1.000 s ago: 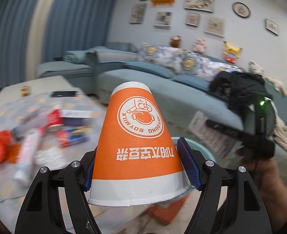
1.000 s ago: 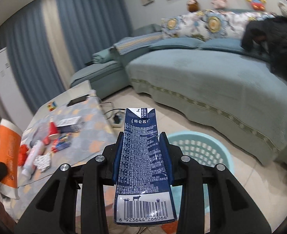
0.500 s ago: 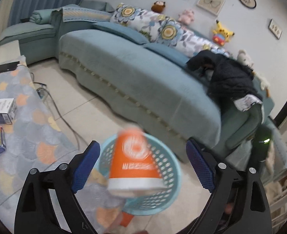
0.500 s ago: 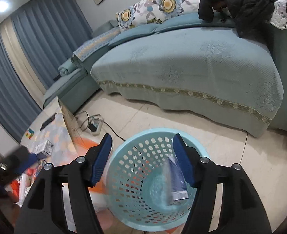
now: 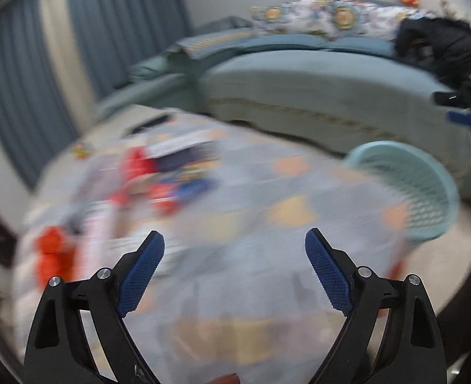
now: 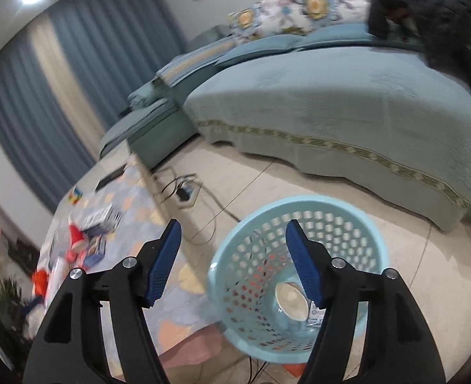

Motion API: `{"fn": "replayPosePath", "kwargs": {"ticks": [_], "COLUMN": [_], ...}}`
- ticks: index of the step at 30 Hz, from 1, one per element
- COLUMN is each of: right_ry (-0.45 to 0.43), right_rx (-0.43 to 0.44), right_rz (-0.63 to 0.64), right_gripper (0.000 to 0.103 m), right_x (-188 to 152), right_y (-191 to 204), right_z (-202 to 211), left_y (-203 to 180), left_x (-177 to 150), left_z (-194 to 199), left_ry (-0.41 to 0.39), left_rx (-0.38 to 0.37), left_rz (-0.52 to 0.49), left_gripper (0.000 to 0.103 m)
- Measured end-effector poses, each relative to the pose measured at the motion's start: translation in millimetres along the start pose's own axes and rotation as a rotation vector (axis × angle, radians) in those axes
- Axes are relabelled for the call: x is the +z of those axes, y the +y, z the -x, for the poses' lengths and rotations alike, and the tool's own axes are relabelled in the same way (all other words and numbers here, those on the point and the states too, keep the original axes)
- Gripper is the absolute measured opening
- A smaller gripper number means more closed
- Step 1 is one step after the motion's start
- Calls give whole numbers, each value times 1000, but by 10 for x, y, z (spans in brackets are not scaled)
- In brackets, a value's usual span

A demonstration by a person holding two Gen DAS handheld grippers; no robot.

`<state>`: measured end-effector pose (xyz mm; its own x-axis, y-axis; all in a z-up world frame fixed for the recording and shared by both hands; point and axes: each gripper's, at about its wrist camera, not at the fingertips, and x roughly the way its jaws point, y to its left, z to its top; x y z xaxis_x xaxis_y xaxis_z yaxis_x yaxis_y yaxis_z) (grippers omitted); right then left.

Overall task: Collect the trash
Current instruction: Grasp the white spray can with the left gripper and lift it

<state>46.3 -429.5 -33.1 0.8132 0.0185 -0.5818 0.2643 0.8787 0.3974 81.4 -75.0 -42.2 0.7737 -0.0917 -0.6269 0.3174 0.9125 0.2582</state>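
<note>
A light blue perforated basket (image 6: 341,214) stands on the floor below my right gripper (image 6: 233,230), which is open and empty above its near rim. Inside lie the orange paper cup, its white mouth facing up (image 6: 291,299), and a bit of the dark blue carton (image 6: 315,315). My left gripper (image 5: 235,240) is open and empty above the low table (image 5: 283,166); this view is blurred. The basket also shows in the left wrist view (image 5: 427,192) at the right. Red and white trash (image 5: 136,166) lies on the table's left part, and also shows in the right wrist view (image 6: 75,243).
A teal sofa (image 6: 347,105) runs behind the basket, with a black jacket (image 6: 427,9) on it. A power strip with cables (image 6: 187,192) lies on the tiled floor between table and sofa. Blue curtains (image 6: 75,64) hang at the left. A black phone (image 6: 110,176) lies at the table's far end.
Both grippers opened and dropped the orange cup and the blue carton into the basket. The left gripper has since swung back left over the table.
</note>
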Motion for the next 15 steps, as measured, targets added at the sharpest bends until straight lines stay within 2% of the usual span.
{"fn": "replayPosePath", "kwargs": {"ticks": [2,4,6,8,10,11,13,15], "right_ry": [5,13,23,24,34,36,30,34], "right_rx": [26,33,69,92,116,124,125,136], "right_rz": [48,88,120,143,162,173,196,219], "right_gripper": [64,64,64,64,64,64,64,64], "right_x": [-57,-106,-160,-206,-254,-279,-327,-370], "right_y": [228,423,643,831,1008,1106,1258,1395], "right_z": [-51,-103,-141,-159,-183,-194,-204,-224], "left_y": [316,608,920,1161,1359,1400,1493,1542], "left_x": [-82,-132,-175,-213,-225,-240,-222,-267], "left_z": [-2,-72,-240,-384,-557,-611,-785,-928], "left_ry": [-2,17,61,96,130,143,183,216], "left_rx": [99,167,187,169,111,90,53,18], "left_rz": [10,41,120,192,253,268,302,334], "left_gripper": [87,87,87,86,84,76,70,60]}}
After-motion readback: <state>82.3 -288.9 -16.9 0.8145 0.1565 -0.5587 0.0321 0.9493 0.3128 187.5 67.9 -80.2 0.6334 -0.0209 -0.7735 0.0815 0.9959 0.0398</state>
